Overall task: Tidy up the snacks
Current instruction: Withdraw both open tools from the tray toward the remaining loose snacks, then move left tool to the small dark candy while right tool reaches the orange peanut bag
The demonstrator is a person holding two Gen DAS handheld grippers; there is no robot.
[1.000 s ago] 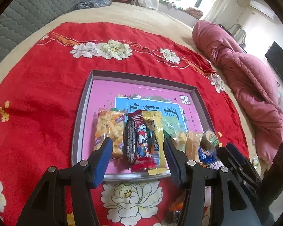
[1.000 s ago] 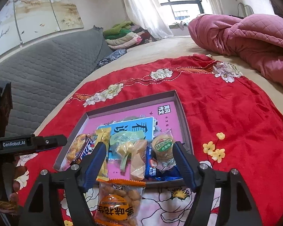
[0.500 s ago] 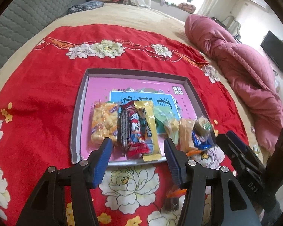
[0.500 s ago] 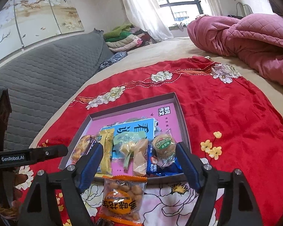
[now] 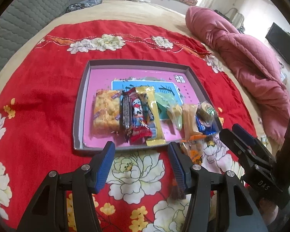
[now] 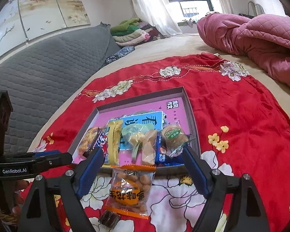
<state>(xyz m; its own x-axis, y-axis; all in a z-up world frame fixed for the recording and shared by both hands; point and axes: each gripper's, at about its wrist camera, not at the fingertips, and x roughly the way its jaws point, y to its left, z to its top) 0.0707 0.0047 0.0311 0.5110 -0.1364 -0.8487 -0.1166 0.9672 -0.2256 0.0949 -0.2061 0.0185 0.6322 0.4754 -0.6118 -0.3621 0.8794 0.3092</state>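
Note:
A shallow grey tray (image 5: 81, 104) with a pink floor lies on the red flowered cloth and holds a row of snack packets (image 5: 139, 114); it also shows in the right wrist view (image 6: 191, 116). An orange peanut packet (image 6: 130, 189) lies on the cloth just in front of the tray, between the fingers of my right gripper (image 6: 143, 172), which is open and empty. A small dark brown snack (image 6: 109, 217) lies near it. My left gripper (image 5: 141, 164) is open and empty, just short of the tray's near edge. The peanut packet (image 5: 193, 150) lies right of it.
The red cloth (image 5: 48, 77) covers a beige bed. A pink quilt (image 5: 247, 61) is heaped at the right. A grey padded headboard (image 6: 48, 61) and folded clothes (image 6: 133, 31) stand at the back.
Both grippers have drawn back from the tray. The left fingers now hover over the cloth in front of the tray instead of over the snacks. The peanut packet shows more fully.

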